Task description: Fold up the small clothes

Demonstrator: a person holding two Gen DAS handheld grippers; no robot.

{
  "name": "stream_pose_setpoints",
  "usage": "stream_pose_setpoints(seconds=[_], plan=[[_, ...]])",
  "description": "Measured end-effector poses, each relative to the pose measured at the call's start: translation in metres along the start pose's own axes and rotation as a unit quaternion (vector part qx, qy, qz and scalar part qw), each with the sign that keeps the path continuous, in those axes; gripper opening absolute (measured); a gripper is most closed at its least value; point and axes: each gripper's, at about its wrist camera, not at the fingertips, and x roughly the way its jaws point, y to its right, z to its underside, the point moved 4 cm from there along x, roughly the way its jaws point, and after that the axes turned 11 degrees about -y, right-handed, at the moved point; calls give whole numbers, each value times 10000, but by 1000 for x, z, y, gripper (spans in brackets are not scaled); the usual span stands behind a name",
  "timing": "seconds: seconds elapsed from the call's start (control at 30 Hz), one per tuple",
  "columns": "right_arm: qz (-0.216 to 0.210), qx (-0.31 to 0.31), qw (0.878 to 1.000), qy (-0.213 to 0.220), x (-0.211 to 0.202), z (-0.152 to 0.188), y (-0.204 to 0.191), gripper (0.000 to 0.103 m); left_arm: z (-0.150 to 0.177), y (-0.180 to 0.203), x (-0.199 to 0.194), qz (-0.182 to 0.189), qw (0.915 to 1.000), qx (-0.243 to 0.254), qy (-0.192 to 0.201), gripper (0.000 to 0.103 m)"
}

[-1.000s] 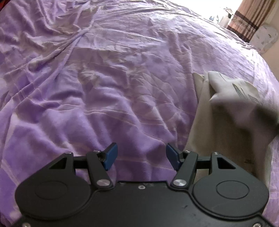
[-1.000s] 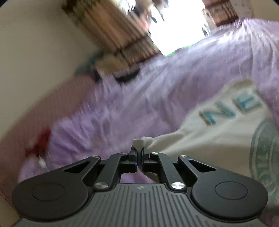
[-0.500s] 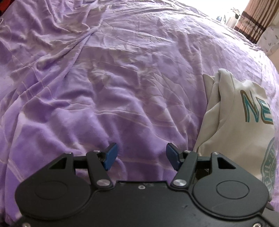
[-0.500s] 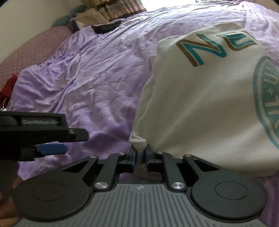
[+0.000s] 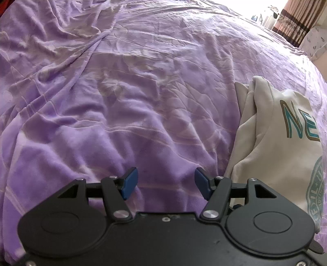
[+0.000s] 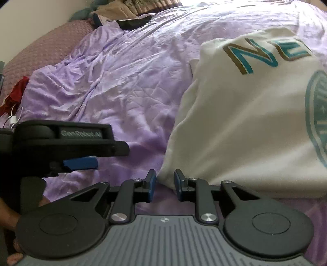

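Observation:
A cream shirt point(image 6: 245, 114) with teal lettering and a round teal print lies folded on the purple bedspread point(image 6: 126, 81). In the left wrist view the shirt point(image 5: 273, 155) lies at the right edge. My right gripper point(image 6: 164, 184) is partly open, its jaws on either side of the shirt's near corner without pinching it. My left gripper point(image 5: 165, 180) is wide open and empty over bare bedspread point(image 5: 122, 102), just left of the shirt. The left gripper also shows side-on in the right wrist view point(image 6: 79, 162).
A pink pillow point(image 6: 47, 49) and a red cloth point(image 6: 17, 94) with a white cable lie at the left of the bed. Dark clothes point(image 6: 134, 21) sit at the far end. Striped curtains point(image 5: 296, 18) hang beyond the bed.
My right gripper carried the shirt's edge over, laid it down and opened its jaws. The shirt now lies folded with its print up. The left gripper barely moved.

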Motion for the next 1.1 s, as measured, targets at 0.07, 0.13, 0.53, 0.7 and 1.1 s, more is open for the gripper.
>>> stream_pose_setpoints(seconds=[0.07,0.13,0.53,0.7,1.1], plan=[[-29,17,10000,18,-4,-2,-1,27,-1,0,0,4,10000,-17,-1,63],[-29,13,10000,47,-7,-4,-3,27,-1,-1,1,8,10000,4,-9,63],[58,-22,10000,-43,-3,-1,-4,27,-1,0,1,28,10000,59,-24,63],[73,-35,10000,-56,-4,-1,-4,27,-1,1,1,44,9999,93,-30,63],[66,-193,9997,-117,-4,-2,-12,27,-2,-1,2,72,9999,140,-51,63]])
